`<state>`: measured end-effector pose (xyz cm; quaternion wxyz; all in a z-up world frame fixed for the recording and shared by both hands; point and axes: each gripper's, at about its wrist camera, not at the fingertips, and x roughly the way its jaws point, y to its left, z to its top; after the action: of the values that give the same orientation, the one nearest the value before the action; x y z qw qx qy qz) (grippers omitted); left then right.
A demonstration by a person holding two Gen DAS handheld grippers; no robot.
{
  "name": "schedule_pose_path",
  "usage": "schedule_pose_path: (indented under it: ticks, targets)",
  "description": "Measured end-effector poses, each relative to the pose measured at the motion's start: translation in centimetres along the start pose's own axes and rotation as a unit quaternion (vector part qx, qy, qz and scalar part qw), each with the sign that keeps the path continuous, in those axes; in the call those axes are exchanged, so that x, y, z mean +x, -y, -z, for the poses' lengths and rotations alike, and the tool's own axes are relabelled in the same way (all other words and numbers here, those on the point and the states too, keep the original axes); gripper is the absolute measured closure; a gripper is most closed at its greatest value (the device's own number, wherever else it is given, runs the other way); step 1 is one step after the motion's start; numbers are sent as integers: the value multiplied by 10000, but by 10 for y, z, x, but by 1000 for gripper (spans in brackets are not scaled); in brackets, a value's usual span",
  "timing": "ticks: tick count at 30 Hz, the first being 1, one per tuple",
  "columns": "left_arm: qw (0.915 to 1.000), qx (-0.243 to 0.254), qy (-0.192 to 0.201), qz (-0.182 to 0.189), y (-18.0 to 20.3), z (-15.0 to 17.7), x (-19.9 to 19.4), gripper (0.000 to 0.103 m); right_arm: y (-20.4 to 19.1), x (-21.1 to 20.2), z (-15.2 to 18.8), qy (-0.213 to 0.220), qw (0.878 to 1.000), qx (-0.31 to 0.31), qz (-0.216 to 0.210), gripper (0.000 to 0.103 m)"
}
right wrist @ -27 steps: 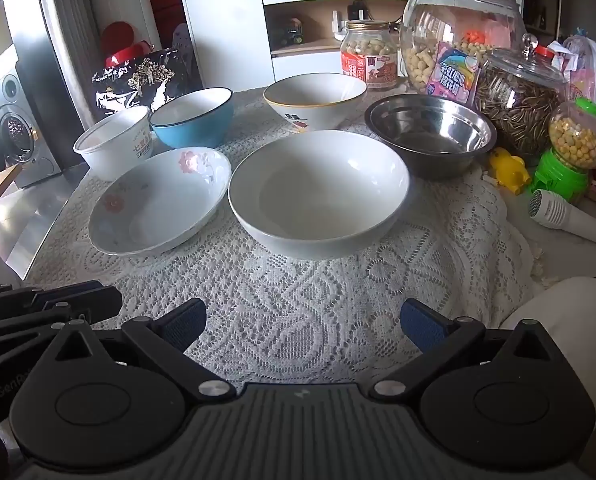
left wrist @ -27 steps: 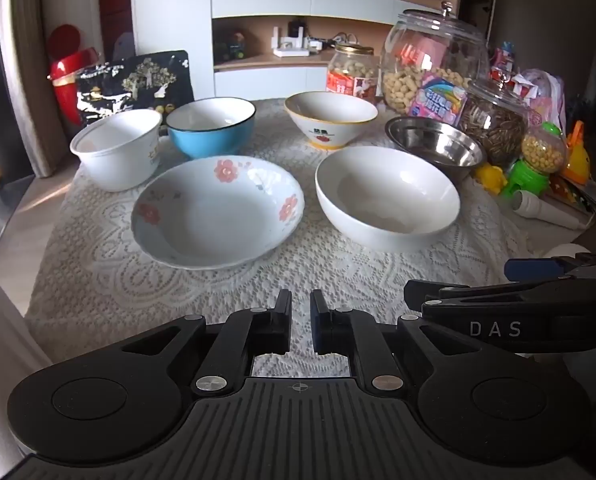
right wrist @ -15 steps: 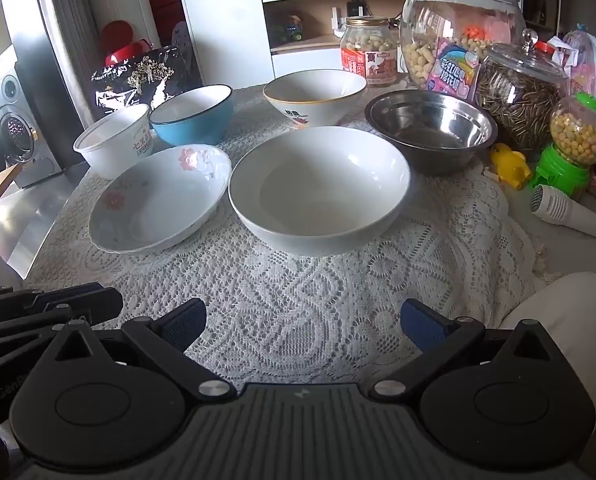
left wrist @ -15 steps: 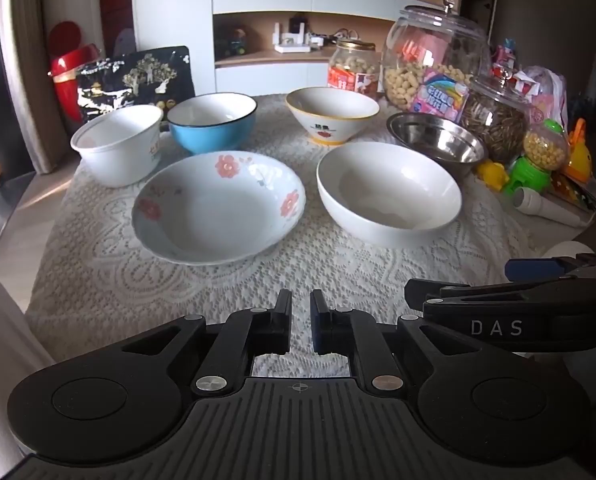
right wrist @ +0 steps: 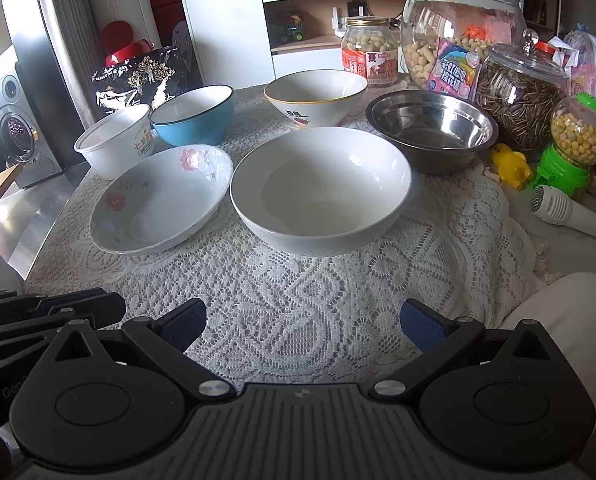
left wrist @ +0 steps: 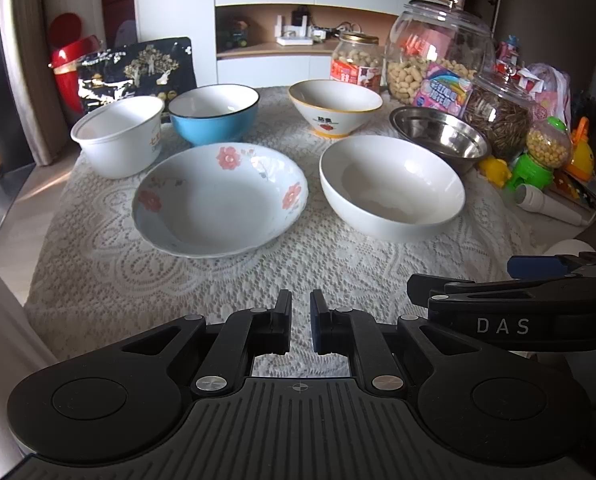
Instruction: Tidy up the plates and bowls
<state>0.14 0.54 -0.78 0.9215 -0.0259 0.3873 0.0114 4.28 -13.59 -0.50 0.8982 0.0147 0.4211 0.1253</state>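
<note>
Several dishes stand on a lace-covered table. A floral deep plate (left wrist: 218, 200) (right wrist: 158, 200) and a plain white bowl (left wrist: 392, 186) (right wrist: 320, 188) are nearest. Behind them stand a white cup-shaped bowl (left wrist: 118, 134) (right wrist: 116, 140), a blue bowl (left wrist: 213, 118) (right wrist: 194, 114), a yellow-rimmed bowl (left wrist: 335, 106) (right wrist: 316, 96) and a steel bowl (left wrist: 438, 136) (right wrist: 432, 130). My left gripper (left wrist: 300, 320) is shut and empty, low at the table's near edge. My right gripper (right wrist: 304, 322) is open and empty, short of the white bowl.
Glass jars of snacks (left wrist: 438, 52) (right wrist: 458, 28), a seed jar (right wrist: 518, 96), a green candy dispenser (right wrist: 570, 148), a yellow duck toy (right wrist: 512, 164) and a white microphone (right wrist: 570, 212) crowd the right side. A black patterned bag (left wrist: 134, 68) stands at the back left.
Both views have shifted slightly; the dishes sit a little lower and nearer in frame. Gripper states are unchanged.
</note>
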Motion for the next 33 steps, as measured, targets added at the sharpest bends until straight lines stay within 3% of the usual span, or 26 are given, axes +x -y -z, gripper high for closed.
schedule_pose_path:
  ticks: [33]
  targets:
    - [10000,4,-16,-2,0,0,-1,92,-1,0,2,-40,10000,31,-24,0]
